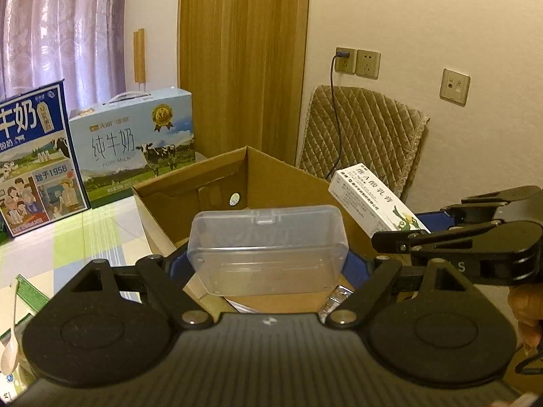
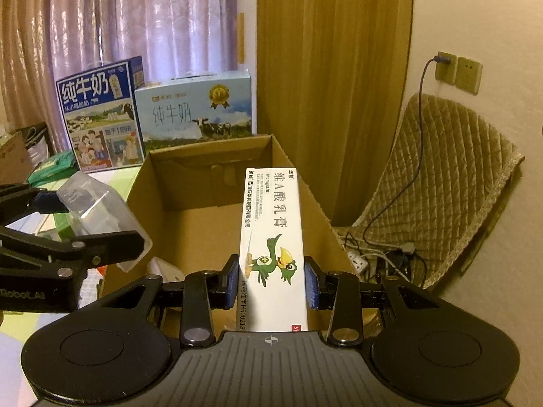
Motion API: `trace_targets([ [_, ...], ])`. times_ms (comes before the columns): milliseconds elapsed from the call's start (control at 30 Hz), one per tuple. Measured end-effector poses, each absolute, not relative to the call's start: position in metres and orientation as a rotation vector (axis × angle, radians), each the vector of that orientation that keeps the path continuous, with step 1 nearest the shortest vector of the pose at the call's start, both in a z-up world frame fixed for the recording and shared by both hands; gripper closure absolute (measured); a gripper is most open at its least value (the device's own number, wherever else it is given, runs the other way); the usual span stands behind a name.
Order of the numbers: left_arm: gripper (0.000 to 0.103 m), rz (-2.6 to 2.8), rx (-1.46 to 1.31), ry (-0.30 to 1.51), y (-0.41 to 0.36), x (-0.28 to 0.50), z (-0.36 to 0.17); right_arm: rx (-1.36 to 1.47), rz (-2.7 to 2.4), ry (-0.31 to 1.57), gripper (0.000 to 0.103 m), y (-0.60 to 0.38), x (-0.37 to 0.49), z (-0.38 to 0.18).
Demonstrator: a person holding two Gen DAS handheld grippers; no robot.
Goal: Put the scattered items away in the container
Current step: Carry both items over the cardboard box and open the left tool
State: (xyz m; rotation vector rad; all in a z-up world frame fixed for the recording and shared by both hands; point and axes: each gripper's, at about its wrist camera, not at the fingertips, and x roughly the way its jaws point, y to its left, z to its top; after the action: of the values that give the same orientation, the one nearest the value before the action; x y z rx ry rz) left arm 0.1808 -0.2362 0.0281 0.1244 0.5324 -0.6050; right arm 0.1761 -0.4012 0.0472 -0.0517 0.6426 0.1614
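Observation:
An open brown cardboard box (image 1: 288, 183) (image 2: 203, 217) stands in front of both grippers. My left gripper (image 1: 268, 266) is shut on a clear plastic case (image 1: 268, 247), held level above the box's near edge. In the right wrist view that case (image 2: 98, 210) and the left gripper (image 2: 98, 225) appear at the left, beside the box's left wall. My right gripper (image 2: 271, 285) is shut on a long white ointment carton (image 2: 271, 230) with a green bird print, pointing forward over the box's inside. The left wrist view has this carton (image 1: 370, 200) and the right gripper (image 1: 420, 224) at the box's right rim.
Two milk cartons (image 1: 135, 146) (image 2: 101, 115) stand behind the box on a checked tablecloth (image 1: 85, 234). A quilted cushion (image 2: 441, 183) leans on the wall at right, with a power strip and cables (image 2: 366, 261) below. A white item (image 2: 166, 269) lies inside the box. A spoon (image 1: 12, 335) lies at left.

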Motion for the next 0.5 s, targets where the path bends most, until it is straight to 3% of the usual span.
trace_targets([
  [500, 0.018, -0.595, 0.123, 0.577, -0.2326, 0.1855, 0.0212, -0.065, 0.165, 0.653, 0.068, -0.3979, 0.1779, 0.0454],
])
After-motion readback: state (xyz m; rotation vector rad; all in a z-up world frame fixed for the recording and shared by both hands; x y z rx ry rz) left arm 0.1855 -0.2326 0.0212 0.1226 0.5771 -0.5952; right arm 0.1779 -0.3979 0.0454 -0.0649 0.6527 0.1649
